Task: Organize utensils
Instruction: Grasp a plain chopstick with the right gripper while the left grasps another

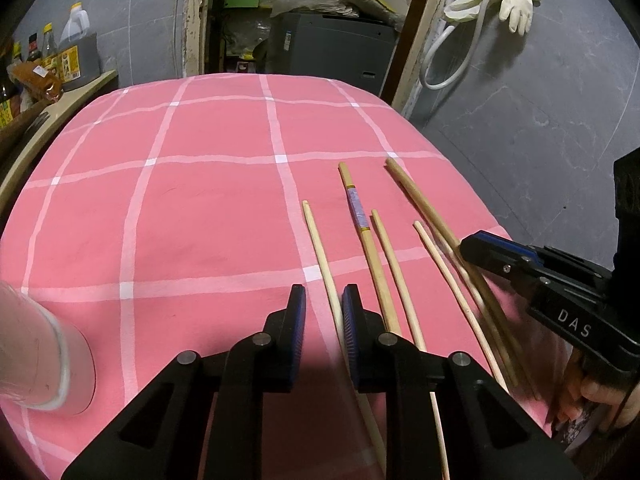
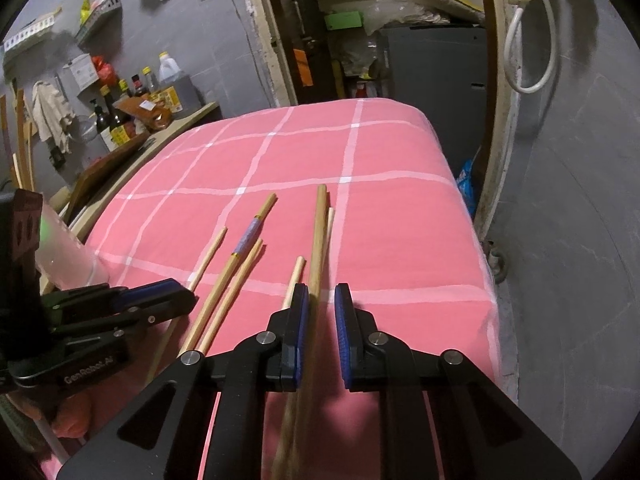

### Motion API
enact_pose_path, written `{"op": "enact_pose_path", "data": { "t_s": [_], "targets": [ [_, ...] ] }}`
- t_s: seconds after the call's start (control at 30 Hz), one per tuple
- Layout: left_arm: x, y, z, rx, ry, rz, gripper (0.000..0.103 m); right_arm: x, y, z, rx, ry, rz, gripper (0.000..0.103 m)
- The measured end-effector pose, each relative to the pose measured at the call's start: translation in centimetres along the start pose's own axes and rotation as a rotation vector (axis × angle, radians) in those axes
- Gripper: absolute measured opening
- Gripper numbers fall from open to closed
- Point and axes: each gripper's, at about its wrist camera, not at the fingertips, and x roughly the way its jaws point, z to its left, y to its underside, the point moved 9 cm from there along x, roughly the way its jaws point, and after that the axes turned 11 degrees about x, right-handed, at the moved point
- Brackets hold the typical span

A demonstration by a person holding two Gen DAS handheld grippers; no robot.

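Note:
Several wooden chopsticks lie side by side on the pink checked tablecloth [image 1: 200, 208]. My left gripper [image 1: 324, 296] is closed down on a pale thin chopstick [image 1: 320, 248], which runs between the pads against the right one. From the right wrist view, the left gripper [image 2: 188, 294] pinches that chopstick [image 2: 210, 254]. My right gripper [image 2: 322, 292] is closed on a thick darker chopstick [image 2: 320, 232] that rests against its left pad. This gripper [image 1: 470, 246] also shows at the right of the left wrist view. A purple-banded chopstick [image 1: 358, 212] and a plain one [image 1: 390, 260] lie between the two grippers.
A translucent cup [image 1: 40, 360] stands on the cloth at the near left. Bottles [image 2: 120, 112] crowd a counter to the left of the table. The table's right edge [image 2: 484, 264] drops to a grey floor. A hand [image 1: 592, 396] holds the right gripper.

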Motion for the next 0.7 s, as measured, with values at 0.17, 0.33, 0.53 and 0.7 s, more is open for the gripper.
{"op": "enact_pose_path", "data": {
  "t_s": [0.17, 0.33, 0.53, 0.7],
  "targets": [
    [-0.1, 0.0, 0.1, -0.001, 0.001, 0.000, 0.016, 0.0, -0.1, -0.5, 0.022, 0.015, -0.007, 0.012],
    [0.0, 0.0, 0.1, -0.002, 0.002, 0.000, 0.016, 0.2, -0.1, -0.2, 0.009, 0.015, -0.001, 0.012],
    [0.0, 0.0, 0.2, -0.007, 0.013, -0.001, 0.016, 1.8, -0.2, 0.4, -0.044, 0.025, 0.054, 0.012],
    [0.1, -0.1, 0.4, -0.005, 0.023, 0.001, 0.016, 3.2, -0.7, 0.0, -0.048, 0.030, 0.093, 0.012]
  ]
}}
